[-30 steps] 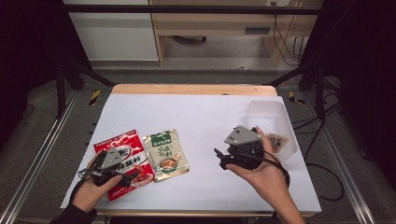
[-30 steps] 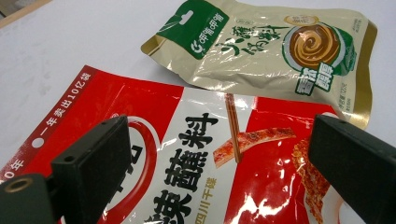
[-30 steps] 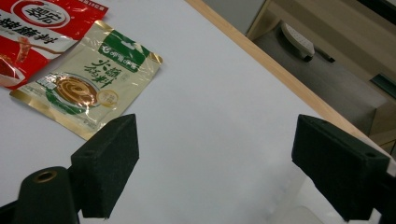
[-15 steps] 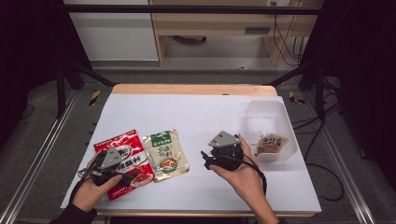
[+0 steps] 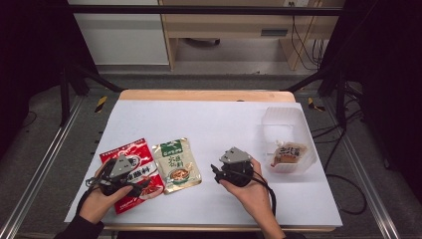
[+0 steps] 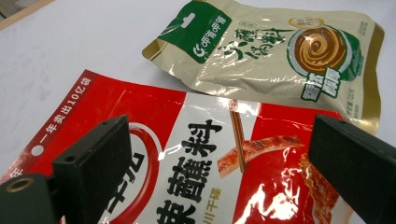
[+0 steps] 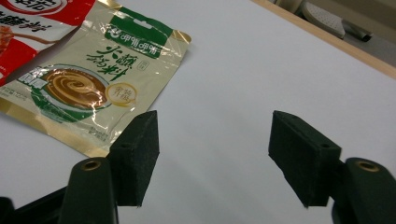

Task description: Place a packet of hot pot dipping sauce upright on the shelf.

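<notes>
The white worktop (image 5: 224, 124) carries three pouches and one clear plastic box (image 5: 288, 132). The box stands at the right edge of the worktop, and a small brown pouch (image 5: 287, 153) lies inside it, at the near end.

The red pouch (image 5: 132, 172) lies near the front left corner of the worktop. The left gripper (image 5: 142, 185) rests over it with the jaws wide apart, and in the left gripper view the pouch (image 6: 219, 168) passes under both jaws; whether the pads touch it I cannot tell. Big black Chinese characters stand on a white band, and a white line along the red edge contains "10".

The gold and green pouch (image 5: 175, 165) lies just right of the red one, the edges almost touching. Its green top band has white Chinese writing, and a brown swirl is printed below.

The right gripper (image 5: 215, 172) is at the front middle of the worktop, between this pouch and the box, pointing to the pouch. Its jaws have just been closing but are released, with nothing between them. In the right gripper view the pouch (image 7: 93, 79) lies ahead, near the left jaw.
</notes>
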